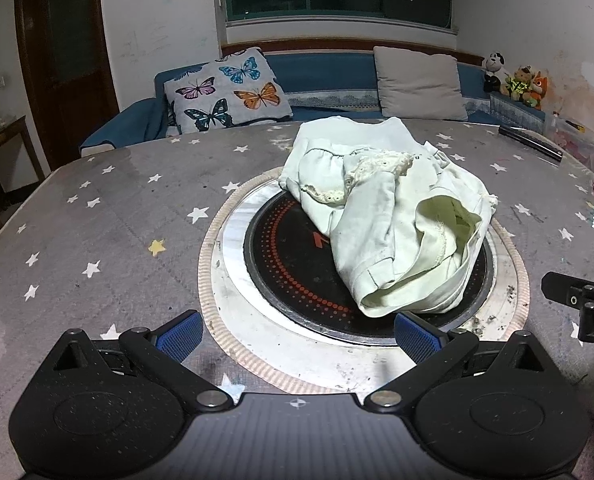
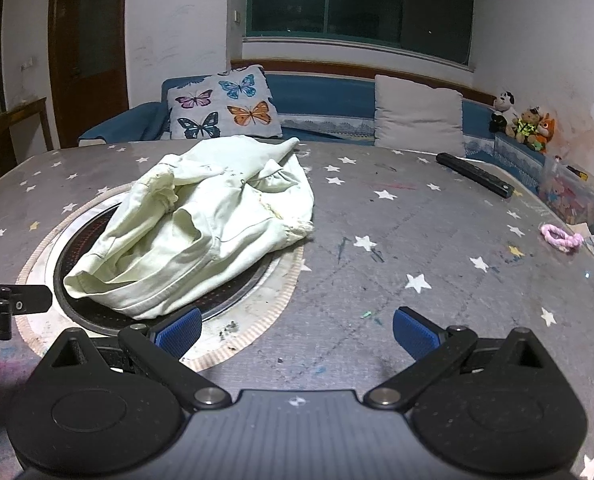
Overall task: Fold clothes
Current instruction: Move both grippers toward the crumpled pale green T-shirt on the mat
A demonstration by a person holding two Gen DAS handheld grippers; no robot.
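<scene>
Pale green garment (image 1: 385,216) is lying crumpled in a heap on the round black hotplate (image 1: 293,272) set into the star-print table (image 1: 97,216), covering the hotplate's far and right part and spilling past its rim on the far side. No fold started yet, going by the bunched sleeves and lace trim.

Left gripper (image 1: 297,332) is hovering at the near edge of the hotplate, fingers spread wide, nothing between them. Its right blue pad (image 1: 413,338) is sitting just beside the garment's nearest hem; the left pad is over bare plate rim. So the garment is lying ahead and to the right of the left gripper's centre line.

Right gripper (image 2: 295,330) is also spread wide and empty, hovering at the near right of the hotplate. From it the garment (image 2: 201,220) is lying ahead and to the left; its left pad (image 2: 177,330) is just beside the near hem, its right pad over bare table.

The heap's long axis is running from near hem to far collar end, roughly away from both grippers. Both are about equally near the hem, flanking it, so a two-handed pick at the near edge looks like the coming move; which corner is which I cannot tell in this bunching.
</scene>
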